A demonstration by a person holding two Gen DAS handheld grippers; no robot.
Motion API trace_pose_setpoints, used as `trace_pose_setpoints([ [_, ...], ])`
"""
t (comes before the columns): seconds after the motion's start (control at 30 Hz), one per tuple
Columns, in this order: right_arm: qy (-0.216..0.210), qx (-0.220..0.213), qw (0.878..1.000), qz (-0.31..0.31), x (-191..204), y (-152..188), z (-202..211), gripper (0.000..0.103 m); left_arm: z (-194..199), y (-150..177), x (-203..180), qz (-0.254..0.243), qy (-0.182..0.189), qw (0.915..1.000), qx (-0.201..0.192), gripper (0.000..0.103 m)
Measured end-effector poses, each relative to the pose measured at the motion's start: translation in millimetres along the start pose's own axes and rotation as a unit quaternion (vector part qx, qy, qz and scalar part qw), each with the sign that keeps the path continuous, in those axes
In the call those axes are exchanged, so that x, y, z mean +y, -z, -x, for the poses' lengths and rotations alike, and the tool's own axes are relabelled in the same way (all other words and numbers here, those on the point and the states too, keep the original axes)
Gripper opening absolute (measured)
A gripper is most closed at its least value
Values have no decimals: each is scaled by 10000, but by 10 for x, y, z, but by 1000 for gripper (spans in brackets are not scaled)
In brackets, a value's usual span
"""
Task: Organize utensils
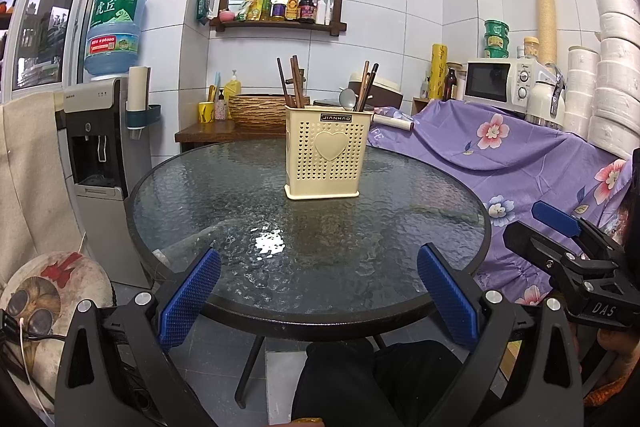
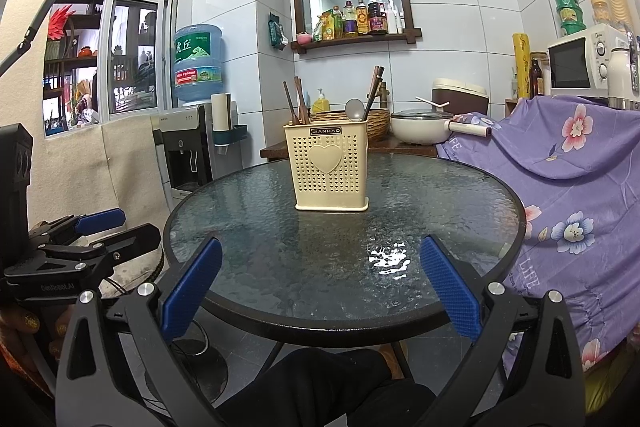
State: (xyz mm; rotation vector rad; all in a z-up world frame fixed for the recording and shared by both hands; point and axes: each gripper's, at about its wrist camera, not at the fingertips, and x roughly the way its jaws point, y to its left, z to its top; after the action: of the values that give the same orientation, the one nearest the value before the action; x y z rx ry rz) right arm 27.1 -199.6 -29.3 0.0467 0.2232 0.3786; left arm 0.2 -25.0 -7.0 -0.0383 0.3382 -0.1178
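Seemingly finished, brown chopsticks and a metal spoon stand inside the cream perforated plastic holder, at twelve o'clock on the round glass table, nothing loose remaining, both the left gripper and right gripper spread apart, empty

The cream perforated plastic utensil holder reads "JIANHAO"; the blue water jug "虎丘"; the purple floral cloth "LIFE".

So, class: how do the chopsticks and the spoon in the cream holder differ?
The chopsticks are dark brown, thin sticks rising high above the rim; the spoon is grey metal with a rounded bowl showing just above it. Several chopsticks, one spoon. Both stand in the holder.
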Motion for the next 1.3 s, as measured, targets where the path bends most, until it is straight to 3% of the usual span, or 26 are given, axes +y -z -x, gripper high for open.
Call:
trace_pose_setpoints([
  [1.3, 13, -3, 10000, -20, -39, 14, -11, 97, 20, -26, -32, 85, 10, 10000, 0, 97],
])
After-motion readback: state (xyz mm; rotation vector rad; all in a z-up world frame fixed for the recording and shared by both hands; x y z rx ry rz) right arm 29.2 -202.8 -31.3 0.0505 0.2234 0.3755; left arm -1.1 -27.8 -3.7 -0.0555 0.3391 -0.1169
